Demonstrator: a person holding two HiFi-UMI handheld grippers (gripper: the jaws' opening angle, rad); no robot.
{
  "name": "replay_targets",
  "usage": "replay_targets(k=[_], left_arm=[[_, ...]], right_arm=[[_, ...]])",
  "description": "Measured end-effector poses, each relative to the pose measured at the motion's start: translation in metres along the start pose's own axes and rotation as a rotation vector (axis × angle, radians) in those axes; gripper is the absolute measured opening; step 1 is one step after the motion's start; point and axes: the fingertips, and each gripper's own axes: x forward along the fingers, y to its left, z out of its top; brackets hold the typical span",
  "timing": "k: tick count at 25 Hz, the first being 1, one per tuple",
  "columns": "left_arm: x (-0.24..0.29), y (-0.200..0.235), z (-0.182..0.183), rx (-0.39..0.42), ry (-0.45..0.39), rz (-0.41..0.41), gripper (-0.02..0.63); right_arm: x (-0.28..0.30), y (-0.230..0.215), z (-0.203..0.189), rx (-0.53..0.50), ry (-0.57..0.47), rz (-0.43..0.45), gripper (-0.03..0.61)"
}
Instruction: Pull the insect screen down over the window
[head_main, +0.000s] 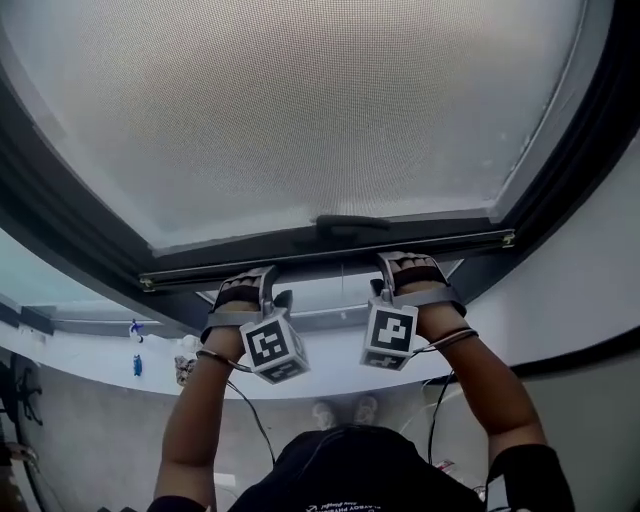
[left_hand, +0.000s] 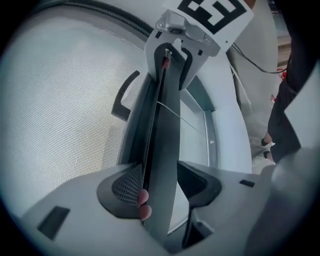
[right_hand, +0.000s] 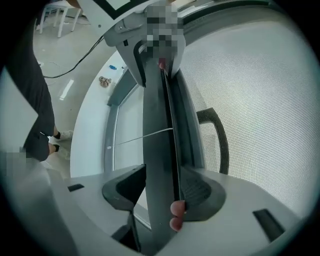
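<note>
The insect screen (head_main: 300, 100) is a grey mesh that fills the window frame (head_main: 60, 235). Its dark bottom bar (head_main: 330, 252) carries a small black handle (head_main: 352, 223). My left gripper (head_main: 265, 282) and right gripper (head_main: 402, 266) both grip this bar from beneath, one on each side of the handle. In the left gripper view the bar (left_hand: 162, 150) runs between the jaws of the left gripper (left_hand: 160, 187), which are shut on it, with mesh (left_hand: 60, 100) to its left. In the right gripper view the right gripper (right_hand: 162, 192) is likewise shut on the bar (right_hand: 159, 145). Mesh (right_hand: 255, 95) and the handle (right_hand: 220, 142) lie to its right.
Below the bar, glass (head_main: 330, 292) and a white sill (head_main: 100, 350) with small objects (head_main: 136, 365) show. Cables (head_main: 250, 410) hang from both grippers. My own shoes (head_main: 342, 410) stand on the floor. A white stool (right_hand: 55, 17) stands far off.
</note>
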Motion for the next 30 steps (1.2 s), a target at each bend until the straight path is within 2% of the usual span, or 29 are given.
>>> replay_targets(k=[7, 11, 22, 30], left_arm=[[-0.0007, -0.0001, -0.0021, 0.031, 0.032, -0.014, 0.202], [-0.0067, -0.001, 0.0016, 0.004, 0.009, -0.044, 0.202], [-0.0021, -0.0006, 0.0013, 0.006, 0.019, -0.003, 0.202], [-0.0007, -0.0003, 0.0, 0.039, 0.075, 0.029, 0.202]], right_arm=[[-0.0038, -0.0022, 0.0001, -0.013, -0.014, 0.025, 0.196], [-0.0061, -0.0011, -0.0019, -0.021, -0.008, 0.038, 0.196], [-0.0019, 0.0005, -0.003, -0.042, 0.022, 0.017, 0.196], [-0.0034, -0.0002, -0.0014, -0.053, 0.006, 0.031, 0.196]])
